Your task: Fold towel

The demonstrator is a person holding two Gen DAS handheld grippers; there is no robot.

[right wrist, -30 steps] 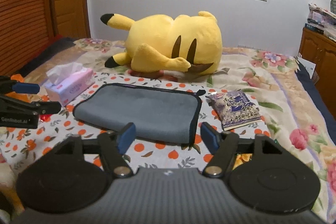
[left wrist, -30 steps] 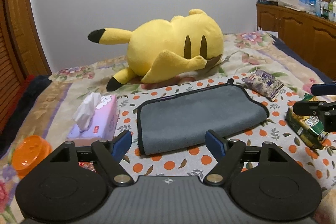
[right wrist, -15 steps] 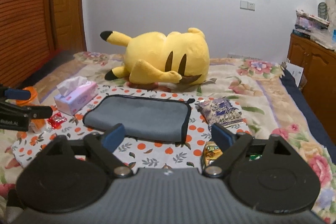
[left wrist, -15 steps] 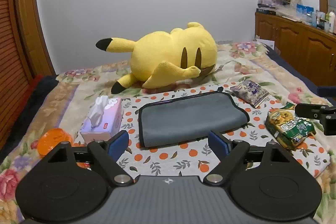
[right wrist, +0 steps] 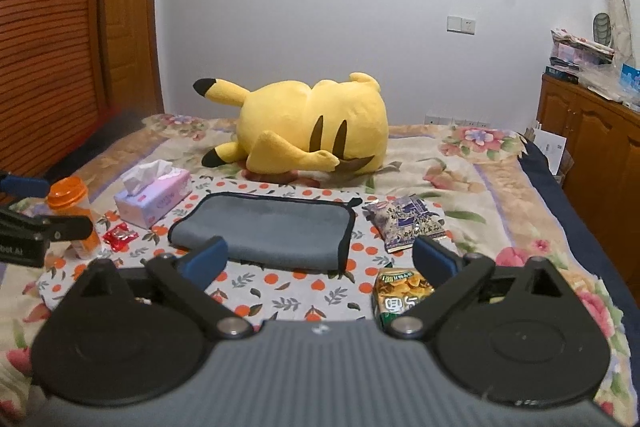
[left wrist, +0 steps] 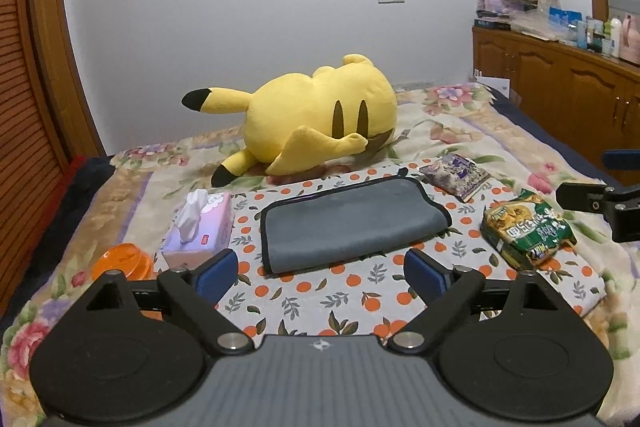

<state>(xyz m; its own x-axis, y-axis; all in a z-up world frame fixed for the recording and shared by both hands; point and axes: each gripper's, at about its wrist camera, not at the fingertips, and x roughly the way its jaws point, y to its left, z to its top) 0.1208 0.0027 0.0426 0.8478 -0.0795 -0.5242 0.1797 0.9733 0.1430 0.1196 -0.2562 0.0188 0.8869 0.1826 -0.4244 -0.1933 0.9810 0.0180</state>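
1. The left gripper [left wrist: 320,273] is hanging above the near edge of the bed with its blue-padded jaws spread wide; nothing is lying between them and they are touching nothing.
2. The right gripper [right wrist: 320,259] is likewise holding its blue-padded jaws wide apart, gripping nothing and touching nothing.
3. The grey folded towel with black edging [left wrist: 352,223] is lying flat, doubled over, on the white cloth printed with oranges and leaves [left wrist: 320,299], beyond both pairs of jaws and apart from them.
4. The pink tissue box with a white tissue sticking up [left wrist: 200,227] is standing just beside the towel's left end.
5. The orange-lidded plastic container [right wrist: 72,211] is standing left of the tissue box, with a small red wrapped sweet [right wrist: 120,235] lying near it on the printed cloth.
6. The purple snack packet [right wrist: 406,223] is lying just beyond the towel's right end; the green and yellow snack bag [left wrist: 528,231] is lying nearer, to the right.
7. The large yellow plush toy with black-tipped ears [left wrist: 316,119] is lying on its side behind the printed cloth.
8. The floral bedspread [right wrist: 500,179] is covering the bed under all of these.
9. The white wall [right wrist: 340,7] is standing behind, a slatted wooden door [right wrist: 52,39] at the left, and a wooden cabinet [left wrist: 560,83] carrying assorted items at the right.
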